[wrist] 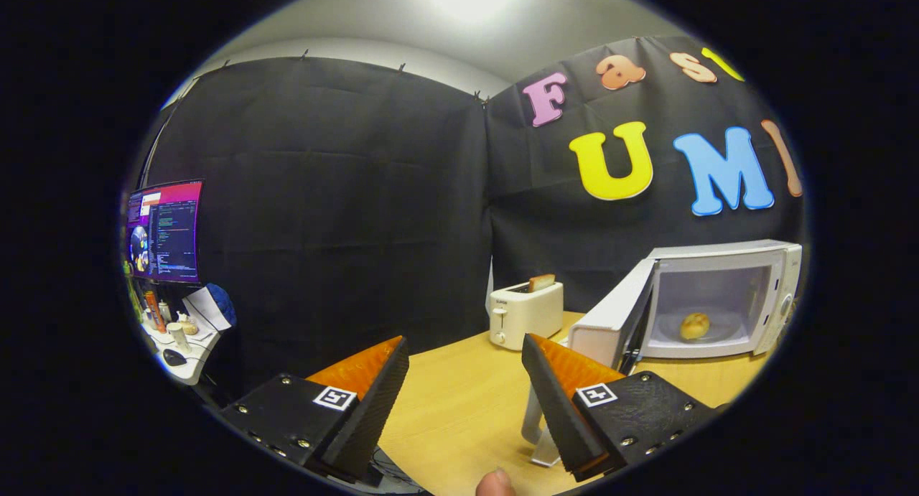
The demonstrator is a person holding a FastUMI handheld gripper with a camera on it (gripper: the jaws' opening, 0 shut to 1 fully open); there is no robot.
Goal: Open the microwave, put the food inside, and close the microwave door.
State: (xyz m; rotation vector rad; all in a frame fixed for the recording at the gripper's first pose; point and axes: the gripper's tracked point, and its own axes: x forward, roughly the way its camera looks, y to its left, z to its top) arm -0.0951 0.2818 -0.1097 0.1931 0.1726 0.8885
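Note:
A white microwave [747, 255] stands on the wooden table [459, 403], beyond my right finger. Its door [610, 316] is swung wide open toward me. Inside, a round bread roll [694, 326] lies on the turntable plate. My gripper [465, 356] is open, with nothing between its fingers, held above the table well short of the microwave. The door's near edge sits just behind the right fingertip [535, 349].
A white toaster [524, 313] with a slice of toast sticking up stands at the back of the table, ahead of the fingers. To the far left, a monitor [165, 230] and a cluttered white desk [183, 338]. A fingertip of the person [495, 484] shows at the bottom.

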